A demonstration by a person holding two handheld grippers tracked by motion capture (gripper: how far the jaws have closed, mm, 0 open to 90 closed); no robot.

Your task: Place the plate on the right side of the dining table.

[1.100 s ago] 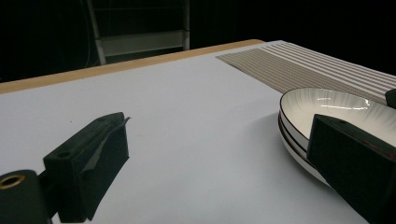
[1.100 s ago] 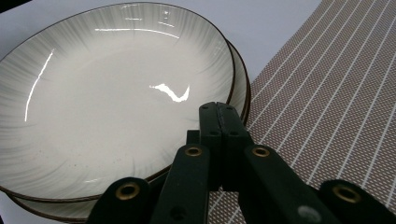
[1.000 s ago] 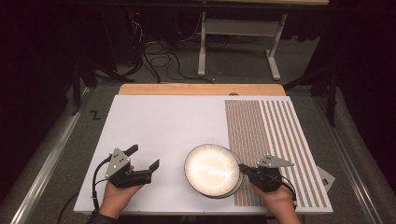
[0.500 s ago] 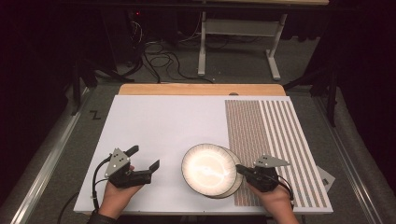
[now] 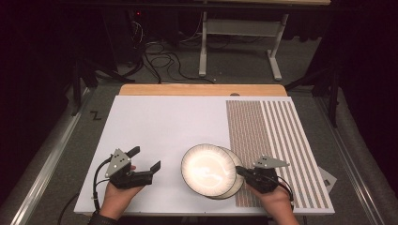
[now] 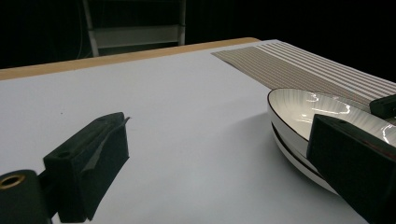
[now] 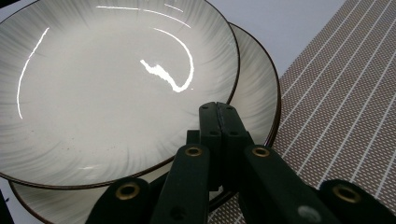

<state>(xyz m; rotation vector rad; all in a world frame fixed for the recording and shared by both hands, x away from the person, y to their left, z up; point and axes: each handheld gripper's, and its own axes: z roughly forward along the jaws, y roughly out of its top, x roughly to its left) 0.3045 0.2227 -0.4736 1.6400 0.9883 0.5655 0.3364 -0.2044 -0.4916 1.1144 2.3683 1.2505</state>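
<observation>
Pinching top plate [image 7: 112, 88] rim — right hand-held gripper [image 5: 241, 172], jaws pressed together, second plate [image 7: 257, 88] beneath, left hand-held gripper [image 5: 145, 159] spread over white table [image 5: 164, 126].

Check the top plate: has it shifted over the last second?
Yes. The top plate, gripped at its rim by the right gripper, has slid left off the lower plate, away from the striped mat.
</observation>
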